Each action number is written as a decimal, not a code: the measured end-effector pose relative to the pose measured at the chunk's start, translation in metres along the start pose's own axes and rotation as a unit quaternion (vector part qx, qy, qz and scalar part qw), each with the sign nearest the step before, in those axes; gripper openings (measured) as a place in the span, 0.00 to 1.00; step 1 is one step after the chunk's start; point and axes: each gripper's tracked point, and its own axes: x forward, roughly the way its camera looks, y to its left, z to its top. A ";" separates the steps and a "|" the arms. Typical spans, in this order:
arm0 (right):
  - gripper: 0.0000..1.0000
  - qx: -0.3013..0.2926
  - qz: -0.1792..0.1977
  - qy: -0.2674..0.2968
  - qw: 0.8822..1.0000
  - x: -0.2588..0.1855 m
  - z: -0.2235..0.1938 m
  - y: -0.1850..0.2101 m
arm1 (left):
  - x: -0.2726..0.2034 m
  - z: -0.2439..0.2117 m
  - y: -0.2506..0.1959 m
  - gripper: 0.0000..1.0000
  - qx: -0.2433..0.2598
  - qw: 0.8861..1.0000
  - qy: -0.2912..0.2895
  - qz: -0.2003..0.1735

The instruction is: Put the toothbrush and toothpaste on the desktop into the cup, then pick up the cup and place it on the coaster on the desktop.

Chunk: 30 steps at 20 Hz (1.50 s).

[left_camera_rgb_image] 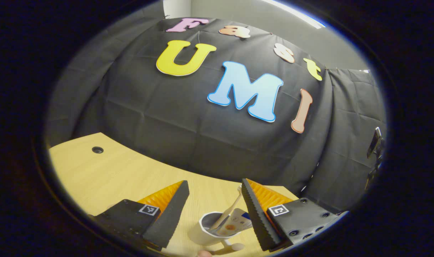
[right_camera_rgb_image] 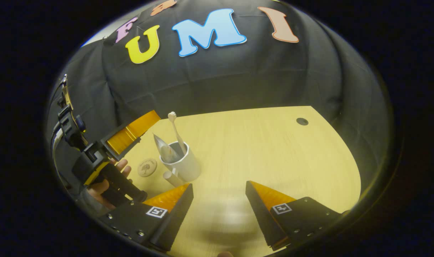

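Observation:
A white cup (right_camera_rgb_image: pixel 185 165) stands on the wooden desk (right_camera_rgb_image: pixel 274 153), with its handle (right_camera_rgb_image: pixel 172 177) turned toward me. Inside it a white toothbrush (right_camera_rgb_image: pixel 176 130) stands head up beside a leaning toothpaste tube (right_camera_rgb_image: pixel 163 148). A round wooden coaster (right_camera_rgb_image: pixel 147 167) lies just left of the cup and bare. My right gripper (right_camera_rgb_image: pixel 218 189) is open over bare desk, near the cup's right side. My left gripper (left_camera_rgb_image: pixel 214 184) is open too. The cup (left_camera_rgb_image: pixel 206 232) sits low between its fingers, holding the toothbrush (left_camera_rgb_image: pixel 231 210) and toothpaste (left_camera_rgb_image: pixel 236 223).
A hand (right_camera_rgb_image: pixel 108 180) holds the left gripper's black body, whose orange finger (right_camera_rgb_image: pixel 131 132) reaches over the coaster's far side. A small round hole (right_camera_rgb_image: pixel 302 121) sits at the desk's far right. The black cloth wall closes the back edge.

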 end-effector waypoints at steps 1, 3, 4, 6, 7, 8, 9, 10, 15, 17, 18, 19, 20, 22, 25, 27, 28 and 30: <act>0.91 -0.001 0.003 0.000 1.000 0.001 0.001 0.004 | -0.003 0.003 0.003 0.95 0.001 1.000 0.001 0.003; 0.91 -0.003 0.009 -0.001 1.000 0.003 0.003 0.013 | -0.011 0.013 0.013 0.97 0.004 1.000 0.000 0.013; 0.91 -0.005 0.013 -0.001 1.000 0.005 0.004 0.018 | -0.015 0.017 0.015 0.97 0.006 1.000 -0.001 0.014; 0.91 -0.012 0.020 0.002 1.000 0.008 0.005 0.029 | -0.024 0.026 0.021 0.96 0.014 1.000 -0.001 0.020; 0.91 -0.016 0.023 0.005 1.000 0.009 0.005 0.035 | -0.028 0.029 0.024 0.97 0.019 1.000 0.000 0.023; 0.91 -0.020 0.027 0.008 0.999 0.013 0.004 0.041 | -0.032 0.032 0.028 0.97 0.023 0.999 0.002 0.025; 0.91 -0.024 0.029 0.014 0.999 0.015 0.003 0.047 | -0.036 0.034 0.031 0.97 0.027 0.999 0.006 0.026; 0.91 -0.029 0.032 0.019 0.999 0.019 0.002 0.052 | -0.041 0.036 0.036 0.97 0.033 0.999 0.008 0.029; 0.91 -0.050 0.044 0.041 0.997 0.036 -0.002 0.078 | -0.063 0.044 0.068 0.96 0.055 0.997 0.019 0.053; 0.91 -0.059 0.046 0.053 0.996 0.045 -0.006 0.085 | -0.072 0.046 0.080 0.97 0.053 0.996 0.024 0.063; 0.91 -0.063 0.044 0.059 0.995 0.050 -0.008 0.088 | -0.078 0.046 0.086 0.97 0.051 0.996 0.026 0.067; 0.91 -0.067 0.041 0.066 0.995 0.055 -0.010 0.089 | -0.082 0.048 0.092 0.97 0.049 0.996 0.028 0.072; 0.91 -0.070 0.038 0.075 0.994 0.061 -0.013 0.090 | -0.087 0.048 0.099 0.97 0.049 0.995 0.030 0.078; 0.91 -0.074 0.039 0.096 0.992 0.071 -0.019 0.095 | -0.098 0.049 0.112 0.97 0.051 0.994 0.031 0.090; 0.91 -0.078 0.029 0.130 0.988 0.086 -0.026 0.095 | -0.112 0.045 0.131 0.97 0.039 0.993 0.039 0.106; 0.91 -0.079 0.020 0.145 0.986 0.096 -0.028 0.093 | -0.118 0.040 0.143 0.97 0.033 0.991 0.046 0.118; 0.91 -0.081 0.012 0.154 0.985 0.103 -0.032 0.091 | -0.121 0.039 0.149 0.97 0.031 0.991 0.049 0.122; 0.91 -0.082 -0.003 0.173 0.982 0.112 -0.034 0.087 | -0.128 0.035 0.160 0.97 0.029 0.989 0.054 0.133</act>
